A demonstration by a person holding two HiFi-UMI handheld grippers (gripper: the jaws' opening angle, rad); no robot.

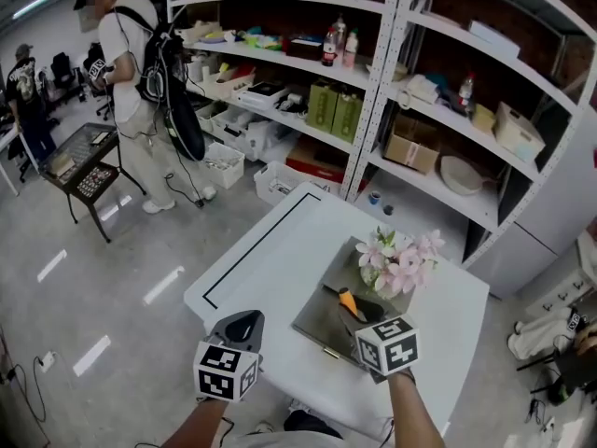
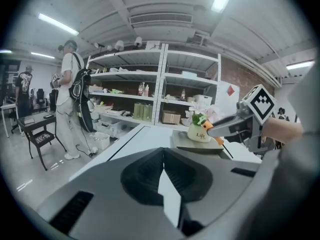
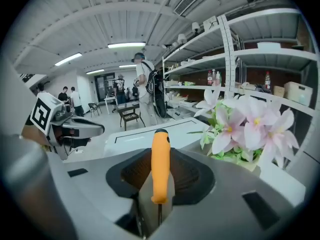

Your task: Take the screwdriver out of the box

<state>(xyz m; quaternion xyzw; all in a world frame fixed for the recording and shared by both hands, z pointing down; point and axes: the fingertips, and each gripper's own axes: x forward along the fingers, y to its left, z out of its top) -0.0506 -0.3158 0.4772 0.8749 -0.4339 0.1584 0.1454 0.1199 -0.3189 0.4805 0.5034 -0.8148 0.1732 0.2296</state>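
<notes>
My right gripper (image 1: 359, 308) is shut on the screwdriver (image 1: 347, 301), whose orange handle (image 3: 160, 164) stands up between the jaws in the right gripper view. It hangs a little above the flat grey box (image 1: 315, 323) on the white table (image 1: 270, 259). In the left gripper view the same gripper (image 2: 225, 126) holds the screwdriver (image 2: 219, 140) over the box (image 2: 197, 146). My left gripper (image 1: 241, 327) hovers at the table's near edge, left of the box, jaws together and nothing in them.
A pot of pink flowers (image 1: 401, 261) stands at the far side of the box, close to the right gripper. Metal shelves (image 1: 392, 91) full of goods run behind the table. A person with a backpack (image 1: 140, 91) stands at the far left by a small dark table (image 1: 84, 166).
</notes>
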